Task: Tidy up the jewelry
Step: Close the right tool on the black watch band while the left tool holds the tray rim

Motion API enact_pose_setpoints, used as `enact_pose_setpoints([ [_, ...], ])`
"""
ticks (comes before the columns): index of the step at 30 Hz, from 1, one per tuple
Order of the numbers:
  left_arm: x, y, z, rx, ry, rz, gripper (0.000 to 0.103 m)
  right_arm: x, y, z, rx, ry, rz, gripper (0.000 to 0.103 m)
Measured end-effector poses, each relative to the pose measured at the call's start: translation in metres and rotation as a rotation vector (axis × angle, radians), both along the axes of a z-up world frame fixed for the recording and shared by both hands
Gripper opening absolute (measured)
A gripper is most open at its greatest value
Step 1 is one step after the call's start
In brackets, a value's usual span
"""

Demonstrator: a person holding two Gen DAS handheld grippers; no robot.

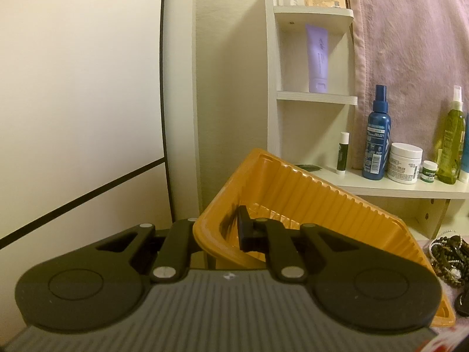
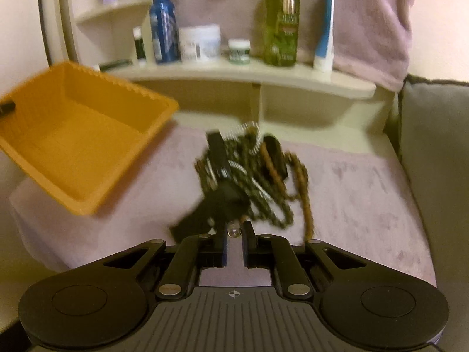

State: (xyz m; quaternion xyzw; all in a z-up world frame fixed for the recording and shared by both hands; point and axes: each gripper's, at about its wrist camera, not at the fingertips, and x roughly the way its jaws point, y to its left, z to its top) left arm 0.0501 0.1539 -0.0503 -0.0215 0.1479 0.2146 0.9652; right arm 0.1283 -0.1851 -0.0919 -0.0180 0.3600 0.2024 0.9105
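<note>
My left gripper [image 1: 226,227] is shut on the near wall of the orange plastic tray [image 1: 322,205], one finger inside and the other hidden behind the wall, holding it tilted off the surface. In the right wrist view the orange tray [image 2: 88,146] hangs at the left with nothing in it, and the left fingertip [image 2: 7,108] shows on its rim. A tangle of dark bead strands, brown beads and white pearls, the jewelry pile [image 2: 252,176], lies on the pink cloth. My right gripper [image 2: 235,240] has its jaws nearly together on the pile's near edge, a small clear bead between the pads. The same jewelry pile [image 1: 448,258] shows at the left view's right edge.
A cream shelf [image 2: 234,70] behind the cloth carries a blue spray bottle [image 2: 164,26], a white jar [image 2: 199,44], a green bottle [image 2: 281,20] and small tubes. A grey cushion [image 2: 433,146] borders the pink cloth [image 2: 366,193] on the right. A pink towel [image 1: 410,58] hangs behind.
</note>
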Motion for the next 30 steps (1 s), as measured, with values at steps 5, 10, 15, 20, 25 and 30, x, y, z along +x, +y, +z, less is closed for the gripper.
enact_pose_setpoints([
  [5, 0.003, 0.0, 0.0, -0.001, 0.006, 0.0, 0.012, 0.004, 0.016, 0.023, 0.112, -0.035, 0.065, 0.01],
  [10, 0.005, 0.0, 0.0, -0.002, 0.015, 0.001, 0.012, 0.006, 0.053, 0.023, 0.185, -0.034, 0.169, 0.01],
  [15, 0.007, 0.0, 0.0, 0.001, 0.027, 0.001, 0.012, 0.007, 0.089, 0.016, 0.203, -0.003, 0.253, 0.01],
  [20, 0.007, -0.001, 0.001, 0.004, 0.033, 0.001, 0.012, 0.009, 0.113, 0.005, 0.178, 0.03, 0.297, 0.01],
  [25, 0.008, -0.001, 0.001, 0.005, 0.034, 0.001, 0.012, 0.014, 0.121, -0.008, 0.16, 0.059, 0.291, 0.01],
  [30, 0.009, -0.001, 0.0, 0.005, 0.038, 0.005, 0.013, 0.017, 0.113, -0.006, 0.211, 0.09, 0.301, 0.024],
])
